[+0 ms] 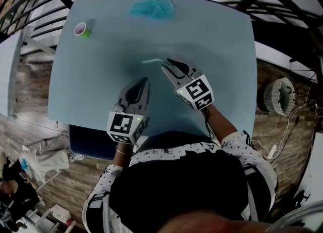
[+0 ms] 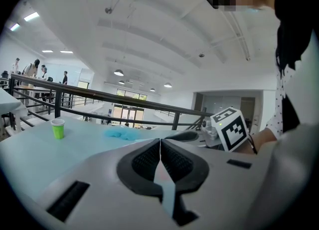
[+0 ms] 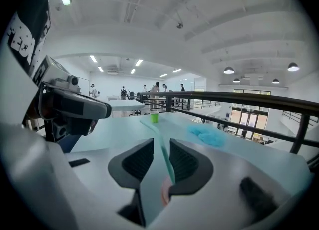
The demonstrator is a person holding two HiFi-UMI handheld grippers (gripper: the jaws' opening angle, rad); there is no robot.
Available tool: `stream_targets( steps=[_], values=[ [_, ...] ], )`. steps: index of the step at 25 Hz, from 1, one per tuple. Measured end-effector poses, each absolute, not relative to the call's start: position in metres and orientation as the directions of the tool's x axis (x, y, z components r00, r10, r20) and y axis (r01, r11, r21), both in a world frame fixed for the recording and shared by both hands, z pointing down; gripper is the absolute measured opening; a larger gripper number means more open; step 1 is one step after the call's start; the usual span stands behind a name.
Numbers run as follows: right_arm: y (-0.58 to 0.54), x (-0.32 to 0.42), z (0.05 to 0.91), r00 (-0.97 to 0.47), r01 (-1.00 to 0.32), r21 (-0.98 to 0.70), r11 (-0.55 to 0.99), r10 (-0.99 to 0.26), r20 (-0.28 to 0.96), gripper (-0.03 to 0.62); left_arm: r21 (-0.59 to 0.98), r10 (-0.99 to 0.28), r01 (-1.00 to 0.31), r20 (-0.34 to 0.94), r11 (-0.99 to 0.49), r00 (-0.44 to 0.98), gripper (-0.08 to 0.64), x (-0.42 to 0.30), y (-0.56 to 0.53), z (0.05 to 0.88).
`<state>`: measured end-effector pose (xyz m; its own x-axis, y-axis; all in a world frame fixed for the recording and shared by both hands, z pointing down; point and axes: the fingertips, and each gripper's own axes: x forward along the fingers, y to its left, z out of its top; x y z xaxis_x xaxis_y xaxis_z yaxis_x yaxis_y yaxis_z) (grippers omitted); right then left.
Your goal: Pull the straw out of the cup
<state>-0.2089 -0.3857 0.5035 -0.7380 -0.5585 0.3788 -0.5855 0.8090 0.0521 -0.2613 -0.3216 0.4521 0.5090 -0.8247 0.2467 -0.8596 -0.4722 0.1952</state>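
A small green cup (image 1: 82, 30) with a white rim stands upright at the table's far left corner; no straw shows in it. The pale straw (image 1: 151, 60) lies low over the middle of the table (image 1: 222, 75), far from the cup. My right gripper (image 1: 168, 64) is at the straw's right end. In the right gripper view the straw (image 3: 162, 146) runs between the jaws along the right pad, with a gap to the left pad, so my right gripper (image 3: 161, 144) is open. My left gripper (image 1: 145, 81) sits nearer me, shut on nothing (image 2: 160, 141).
A crumpled blue cloth (image 1: 152, 8) lies at the table's far edge. Black railings (image 1: 45, 4) run round the table's far side and left. A blue chair seat (image 1: 93, 141) stands at the near left edge. People stand far off in the hall.
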Motion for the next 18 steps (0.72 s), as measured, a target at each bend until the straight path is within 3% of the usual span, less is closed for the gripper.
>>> stream_targets(
  steps=[18],
  values=[
    [-0.396, -0.218, 0.52, -0.688, -0.576, 0.134, 0.807, -0.566, 0.453, 0.089, 0.231, -0.823, -0.857, 0.25, -0.461, 0.51, 0.015, -0.266, -0.322, 0.456]
  ],
)
